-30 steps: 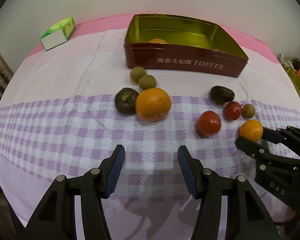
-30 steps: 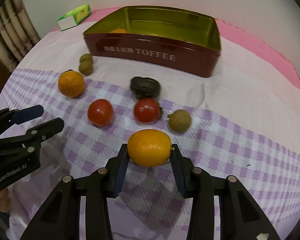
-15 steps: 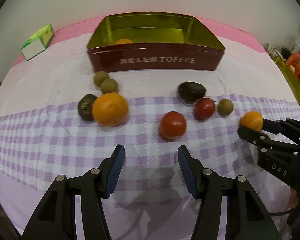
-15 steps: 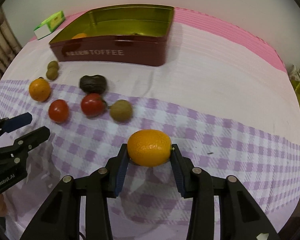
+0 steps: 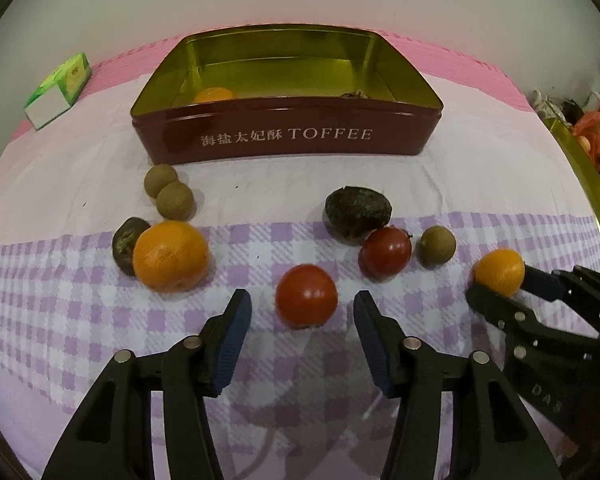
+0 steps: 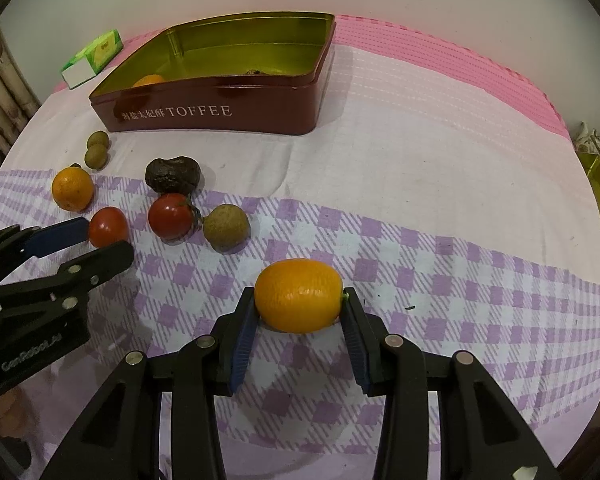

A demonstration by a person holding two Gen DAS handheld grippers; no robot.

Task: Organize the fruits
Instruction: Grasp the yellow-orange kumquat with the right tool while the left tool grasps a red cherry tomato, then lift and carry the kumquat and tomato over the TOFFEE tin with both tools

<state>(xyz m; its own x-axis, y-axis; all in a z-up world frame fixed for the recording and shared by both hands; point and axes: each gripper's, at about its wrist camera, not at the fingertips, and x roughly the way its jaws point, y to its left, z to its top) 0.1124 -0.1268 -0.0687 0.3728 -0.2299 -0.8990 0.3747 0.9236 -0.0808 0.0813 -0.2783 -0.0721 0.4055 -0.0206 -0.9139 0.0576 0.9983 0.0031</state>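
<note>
Between the left tongs (image 5: 302, 322), whose jaws have just been closing but stand clear of it, sits a red tomato (image 5: 306, 295) on the checked counter (image 5: 440, 184); off-centre pads may roll it away, while the right tongs (image 6: 298, 314) grip an orange kumquat (image 6: 299, 295).

L wrist cam low over cloth, facing toffee tin (image 5: 288, 136), R cam further right, both share tin (image 6: 216, 114) & fruit row
</note>
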